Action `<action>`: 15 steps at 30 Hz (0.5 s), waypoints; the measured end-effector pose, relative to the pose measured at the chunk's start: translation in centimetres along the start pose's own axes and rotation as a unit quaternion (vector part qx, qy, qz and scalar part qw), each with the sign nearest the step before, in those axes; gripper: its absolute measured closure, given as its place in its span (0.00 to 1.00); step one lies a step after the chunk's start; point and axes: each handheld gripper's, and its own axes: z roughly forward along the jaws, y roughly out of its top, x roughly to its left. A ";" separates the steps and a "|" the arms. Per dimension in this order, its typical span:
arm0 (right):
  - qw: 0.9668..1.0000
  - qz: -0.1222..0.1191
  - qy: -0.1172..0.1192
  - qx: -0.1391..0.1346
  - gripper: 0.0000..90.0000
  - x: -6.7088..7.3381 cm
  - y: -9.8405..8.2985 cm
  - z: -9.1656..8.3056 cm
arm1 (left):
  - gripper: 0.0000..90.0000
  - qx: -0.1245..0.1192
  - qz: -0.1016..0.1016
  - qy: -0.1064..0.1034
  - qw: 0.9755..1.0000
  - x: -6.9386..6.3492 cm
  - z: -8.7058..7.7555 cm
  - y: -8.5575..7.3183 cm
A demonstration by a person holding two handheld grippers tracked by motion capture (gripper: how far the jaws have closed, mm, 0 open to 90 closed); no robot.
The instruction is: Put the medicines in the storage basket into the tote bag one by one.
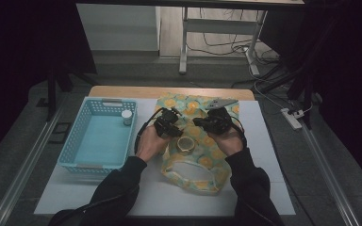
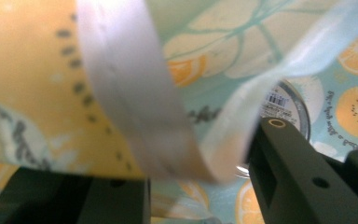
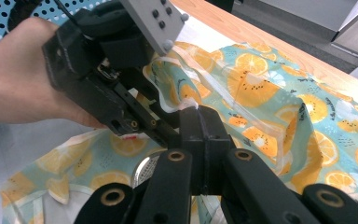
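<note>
A teal bag [image 1: 202,162] printed with orange slices lies on the white mat. A round tin [image 1: 185,144] rests in its mouth, also visible as the tin [image 2: 289,105] and the tin [image 3: 144,172]. My left gripper [image 1: 170,115] is at the bag's left rim. Its jaws stand apart, with a loose loop of the white hem [image 2: 135,116] between them at my left gripper [image 2: 198,182]. My right gripper [image 1: 208,121] faces it from the right. Seen close, my right gripper [image 3: 198,123] is shut on the bag's clear-edged rim, lifting it.
A light blue basket [image 1: 82,141] stands at the left with a small white bottle [image 1: 127,117] in its far right corner. The table's wooden far edge [image 1: 122,90] runs behind the mat. Bare mat lies in front of the bag.
</note>
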 end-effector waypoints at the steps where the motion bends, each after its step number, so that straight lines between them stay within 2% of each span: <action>1: 1.000 0.000 0.000 0.000 1.00 0.0 0.0 0.0 | 0.73 -0.002 0.002 -0.002 1.000 -0.1 -0.1 0.0; 10: 1.000 0.000 0.001 -0.001 1.00 -0.1 0.0 -0.1 | 0.55 -0.018 0.007 -0.034 0.999 -0.5 -1.3 -0.9; 15: 1.000 0.000 0.001 0.000 1.00 0.0 0.0 -0.1 | 0.45 -0.033 0.018 -0.066 0.997 -0.6 -2.1 -1.5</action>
